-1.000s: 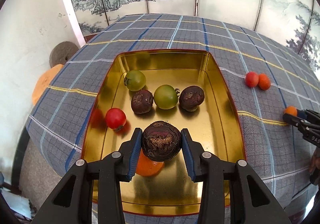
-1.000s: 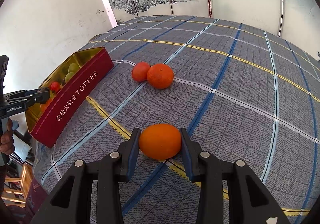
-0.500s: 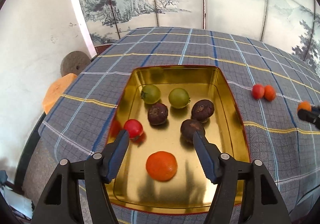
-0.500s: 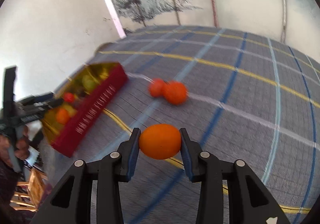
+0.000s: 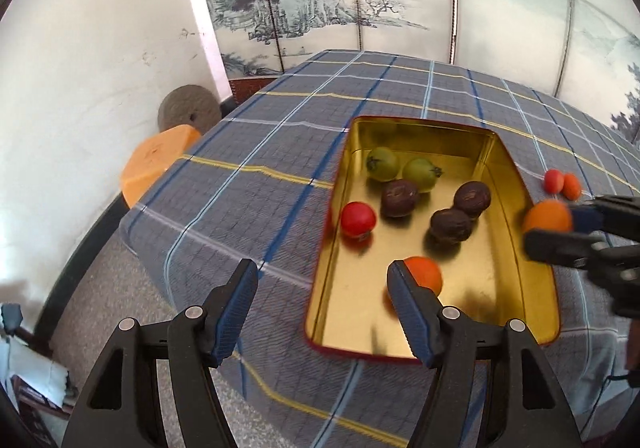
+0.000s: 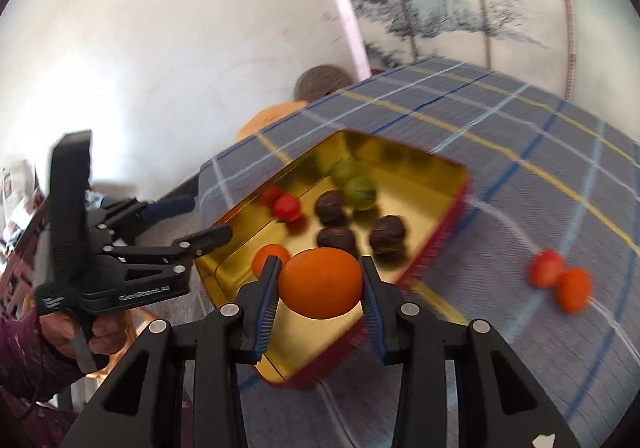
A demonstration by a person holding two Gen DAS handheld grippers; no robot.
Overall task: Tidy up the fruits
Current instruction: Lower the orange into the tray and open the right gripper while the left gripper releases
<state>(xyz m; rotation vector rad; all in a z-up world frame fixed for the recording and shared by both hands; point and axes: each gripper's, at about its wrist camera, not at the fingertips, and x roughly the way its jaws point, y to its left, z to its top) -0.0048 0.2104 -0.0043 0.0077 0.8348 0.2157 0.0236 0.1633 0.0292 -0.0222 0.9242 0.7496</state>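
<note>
A gold tin (image 5: 520, 183) with red sides (image 6: 436, 244) sits on the plaid table. It holds two green fruits (image 5: 383, 163), three dark brown fruits (image 5: 451, 226), a red tomato (image 5: 358, 219) and an orange (image 5: 426, 272). My left gripper (image 5: 322, 298) is open and empty, over the tin's near left edge. My right gripper (image 6: 318, 280) is shut on an orange (image 6: 320, 284), held above the tin's near corner; it also shows in the left wrist view (image 5: 548, 217).
A red tomato (image 6: 545, 272) and a small orange (image 6: 574, 288) lie together on the cloth right of the tin. An orange stool (image 5: 156, 159) and a grey round stone (image 5: 188, 113) stand beyond the table's left edge by the white wall.
My left gripper let go of the dark brown fruit into the tin, opened and drew back to the left. My right gripper lifted its orange and carried it over to the tin.
</note>
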